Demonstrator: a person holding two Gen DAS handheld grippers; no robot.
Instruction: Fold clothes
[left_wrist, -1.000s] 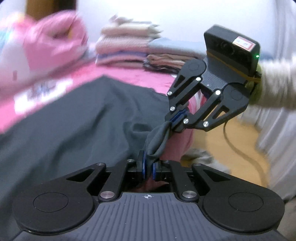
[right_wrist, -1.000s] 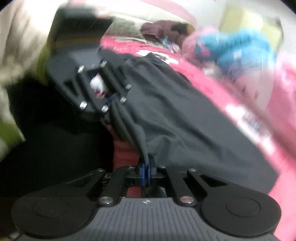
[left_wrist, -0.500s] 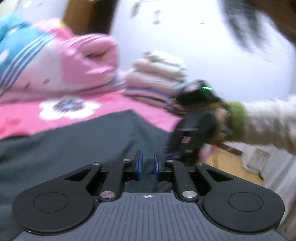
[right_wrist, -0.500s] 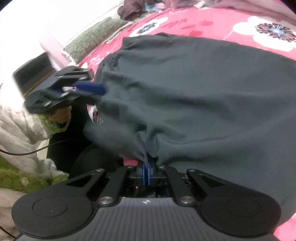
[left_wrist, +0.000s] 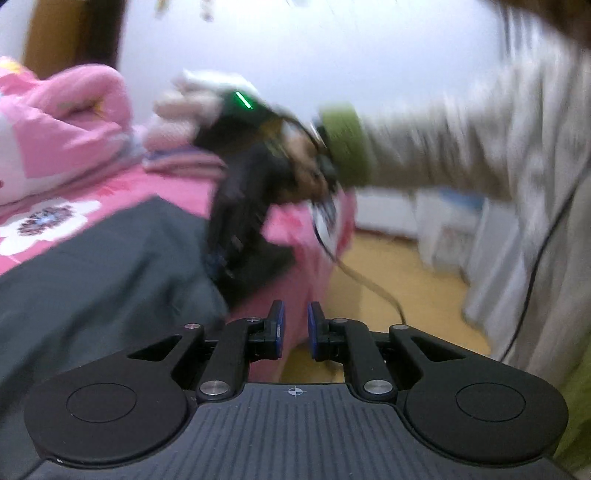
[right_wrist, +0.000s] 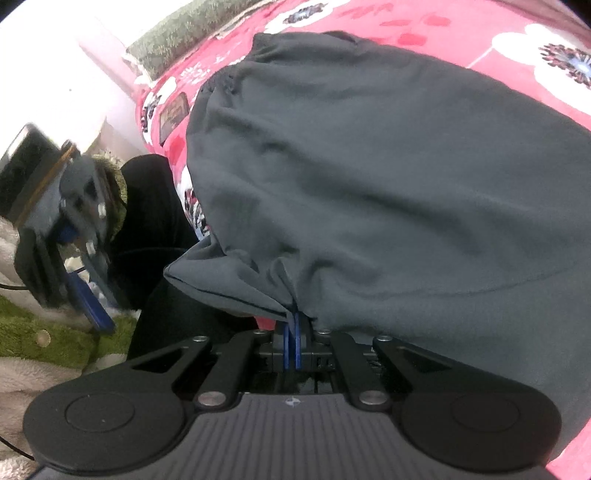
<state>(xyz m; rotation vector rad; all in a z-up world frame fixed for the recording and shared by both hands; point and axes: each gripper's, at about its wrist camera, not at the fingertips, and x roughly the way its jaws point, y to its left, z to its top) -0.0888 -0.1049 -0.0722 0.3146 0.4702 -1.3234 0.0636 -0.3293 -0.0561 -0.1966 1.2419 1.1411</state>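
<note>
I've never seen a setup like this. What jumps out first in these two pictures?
A big dark grey garment spread over a bright pink flowered bedspread fills the right wrist view, its near edge pinched in the right gripper. In the left wrist view, the left gripper stands slightly apart and empty, and a blurred fuzzy sleeve with a green cuff reaches across.

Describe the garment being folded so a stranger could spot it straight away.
Find the bed with the pink flowered bedspread. Spread across it lies a dark grey garment, one edge pinched in the right gripper. It is the only plain dark cloth there, unlike the pink quilt and the pale folded pile behind.
</note>
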